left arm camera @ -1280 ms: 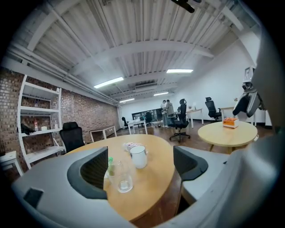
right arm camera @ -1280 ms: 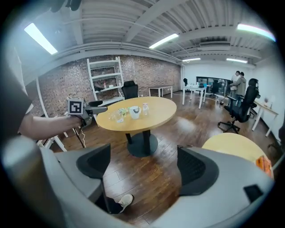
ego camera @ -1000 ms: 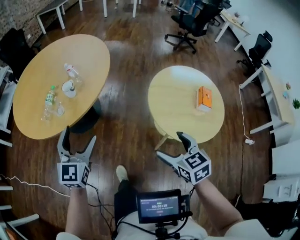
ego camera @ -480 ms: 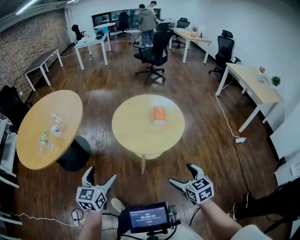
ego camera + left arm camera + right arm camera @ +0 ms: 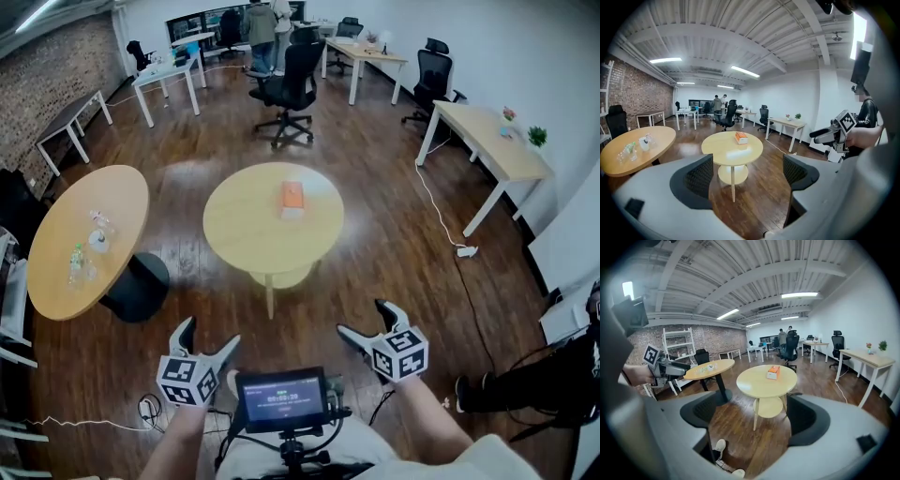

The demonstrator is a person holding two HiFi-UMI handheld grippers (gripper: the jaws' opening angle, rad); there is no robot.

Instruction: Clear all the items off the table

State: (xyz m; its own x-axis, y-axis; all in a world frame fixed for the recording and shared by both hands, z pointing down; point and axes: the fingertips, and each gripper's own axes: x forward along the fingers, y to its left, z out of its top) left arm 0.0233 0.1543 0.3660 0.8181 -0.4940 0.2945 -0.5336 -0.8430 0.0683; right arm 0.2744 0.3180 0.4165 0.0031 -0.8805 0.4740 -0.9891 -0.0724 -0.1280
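Observation:
A pale round table (image 5: 253,246) stands in the middle of the room with an orange box (image 5: 292,196) on its far side. The same box (image 5: 741,137) shows in the left gripper view, and the orange box (image 5: 774,372) in the right gripper view. My left gripper (image 5: 210,333) and right gripper (image 5: 363,318) are held low in front of me, well short of the table. Both are open with nothing between their fingers.
A second round table (image 5: 112,216) at the left carries bottles and a white cup (image 5: 97,242). Office chairs (image 5: 286,84), white desks (image 5: 487,141) and people (image 5: 262,23) stand farther back. A cable (image 5: 441,216) lies on the wooden floor at the right.
The head view has lifted and pulled back from the tables, so they look smaller and the far room shows. Both grippers stay open and empty.

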